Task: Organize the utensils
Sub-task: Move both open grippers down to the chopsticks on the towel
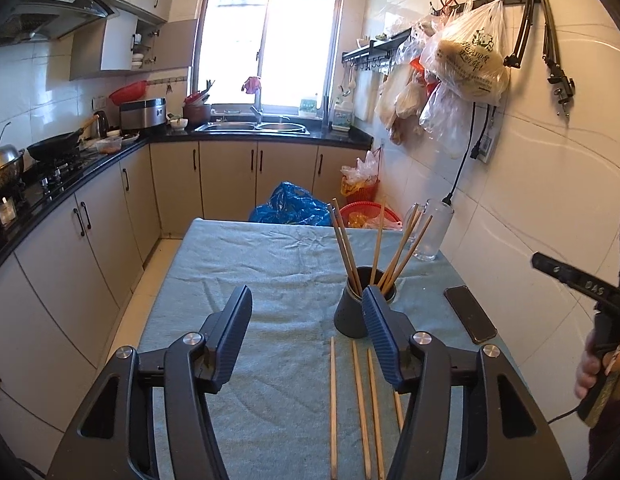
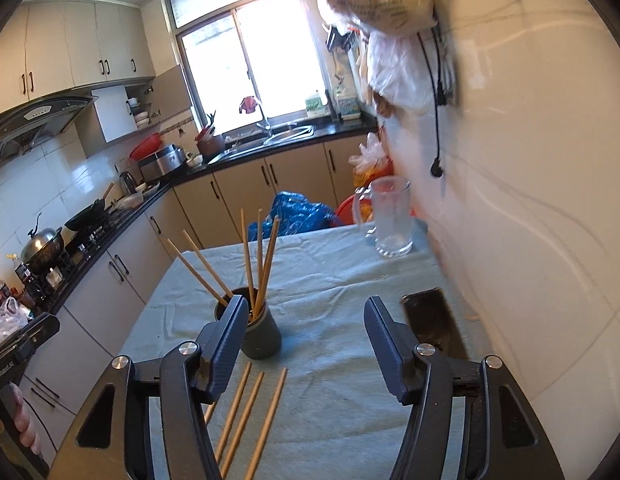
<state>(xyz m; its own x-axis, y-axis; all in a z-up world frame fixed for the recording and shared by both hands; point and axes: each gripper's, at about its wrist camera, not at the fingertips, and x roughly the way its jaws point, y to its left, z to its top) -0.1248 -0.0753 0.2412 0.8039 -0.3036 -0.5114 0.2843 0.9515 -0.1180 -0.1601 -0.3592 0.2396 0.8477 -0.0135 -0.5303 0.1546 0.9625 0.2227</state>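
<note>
A dark grey utensil holder (image 1: 349, 312) stands on the teal cloth-covered table (image 1: 270, 264) with several wooden chopsticks upright in it (image 1: 343, 244). It also shows in the right wrist view (image 2: 262, 336). Several loose chopsticks (image 1: 359, 408) lie flat on the cloth in front of it, also in the right wrist view (image 2: 250, 420). My left gripper (image 1: 308, 298) is open and empty, above the loose chopsticks, its right finger beside the holder. My right gripper (image 2: 306, 310) is open and empty, right of the holder.
A black phone (image 1: 469, 314) lies on the table's right side near the tiled wall, seen too in the right wrist view (image 2: 433, 322). A clear glass mug (image 2: 389, 218) stands at the far right corner. Kitchen cabinets (image 1: 90, 240) run along the left.
</note>
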